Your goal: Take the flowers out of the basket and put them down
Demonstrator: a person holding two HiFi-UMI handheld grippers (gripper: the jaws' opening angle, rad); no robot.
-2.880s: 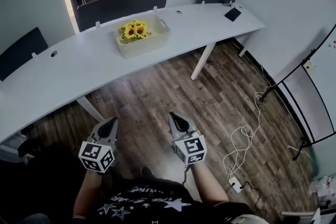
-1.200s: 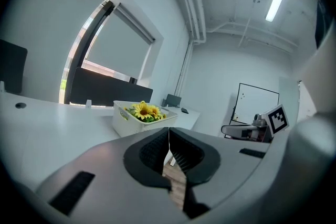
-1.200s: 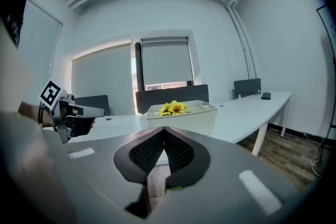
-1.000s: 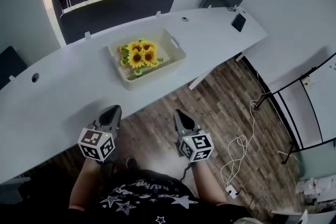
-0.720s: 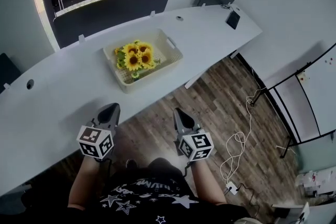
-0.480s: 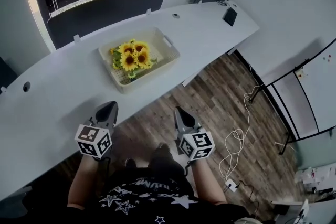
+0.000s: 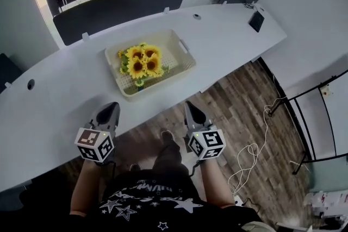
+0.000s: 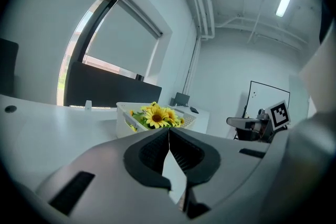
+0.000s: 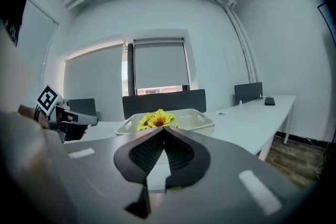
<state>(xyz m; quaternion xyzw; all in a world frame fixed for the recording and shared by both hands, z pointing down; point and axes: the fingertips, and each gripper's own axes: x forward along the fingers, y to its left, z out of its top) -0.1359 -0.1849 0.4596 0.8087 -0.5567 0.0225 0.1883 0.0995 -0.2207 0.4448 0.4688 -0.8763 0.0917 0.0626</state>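
A bunch of yellow sunflowers (image 7: 142,60) lies in a cream perforated basket (image 7: 179,64) on the long white desk (image 7: 60,89). Both gripper views look at the sunflowers (image 8: 156,115) (image 9: 156,120) and the basket (image 8: 126,122) (image 9: 199,121) from the near side. My left gripper (image 7: 110,111) is shut and empty, hovering at the desk's near edge, short of the basket. My right gripper (image 7: 191,111) is also shut and empty, over the floor in front of the desk, below the basket's right end.
Dark chairs (image 7: 119,5) stand behind the desk under a window. A black phone (image 7: 256,21) lies at the desk's far right end. Wooden floor with a white cable (image 7: 251,149) lies to the right, near a whiteboard frame (image 7: 321,117).
The person has stepped closer to the desk, so the basket sits nearer to both grippers. Both grippers stay shut and empty, side by side.
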